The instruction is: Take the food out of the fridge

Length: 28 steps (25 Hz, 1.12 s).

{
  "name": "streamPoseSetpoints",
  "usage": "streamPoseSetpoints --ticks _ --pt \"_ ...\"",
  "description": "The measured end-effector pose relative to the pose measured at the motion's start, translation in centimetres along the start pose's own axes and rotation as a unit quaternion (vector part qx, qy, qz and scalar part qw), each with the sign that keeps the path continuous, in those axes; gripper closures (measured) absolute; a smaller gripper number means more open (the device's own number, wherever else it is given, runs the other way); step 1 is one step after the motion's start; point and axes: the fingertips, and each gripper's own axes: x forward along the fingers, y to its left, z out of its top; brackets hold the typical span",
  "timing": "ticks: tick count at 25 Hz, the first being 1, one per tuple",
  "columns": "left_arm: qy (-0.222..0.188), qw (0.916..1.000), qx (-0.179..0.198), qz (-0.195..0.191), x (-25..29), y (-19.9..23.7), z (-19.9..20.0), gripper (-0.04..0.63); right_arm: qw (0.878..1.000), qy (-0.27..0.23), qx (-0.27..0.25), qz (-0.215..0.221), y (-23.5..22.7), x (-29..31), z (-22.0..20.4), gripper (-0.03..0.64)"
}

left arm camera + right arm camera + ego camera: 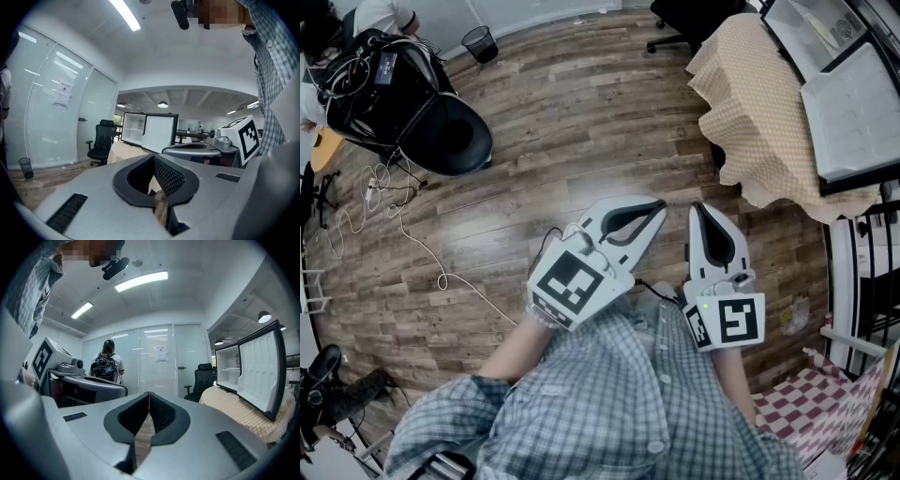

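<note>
A small white fridge (853, 103) stands with its door open on a table under a tan checked cloth (759, 103), at the upper right of the head view. No food can be made out inside it. My left gripper (654, 210) and right gripper (699, 208) are held close to my chest over the wooden floor, well short of the fridge. Both are shut with nothing between the jaws. The left gripper view looks past the closed left gripper (153, 157) to the fridge (132, 131) and its door (160, 134). Beyond the closed right gripper (149, 393), the fridge (228, 372) and door (258, 376) sit at the right.
A black office chair (689, 21) stands by the table's far end. At the far left are a black seat with a bag (422, 112), a bin (480, 43) and cables (412, 246) on the floor. A person with a backpack (108, 366) stands by glass walls. A red checked cloth (806, 403) lies at lower right.
</note>
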Motion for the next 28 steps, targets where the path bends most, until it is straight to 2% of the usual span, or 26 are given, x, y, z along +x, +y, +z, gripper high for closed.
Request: streamPoseSetpoints --ticks 11,17,22,28 --pt "-0.001 1.0000 -0.006 -0.001 -1.5 0.7 -0.2 0.589 1.000 0.001 -0.008 0.004 1.9 0.3 0.2 0.606" --pt "-0.001 0.9999 -0.011 -0.001 -1.9 0.9 -0.5 0.589 1.000 0.006 -0.009 -0.009 2.1 -0.1 -0.2 0.606" --pt "-0.001 0.9998 -0.015 0.009 -2.0 1.2 -0.7 0.589 1.000 0.012 -0.006 -0.016 1.1 -0.5 -0.6 0.606" --pt "0.003 0.9993 -0.019 0.033 -2.3 1.9 -0.9 0.589 1.000 0.015 -0.011 0.002 0.3 1.1 -0.7 0.606"
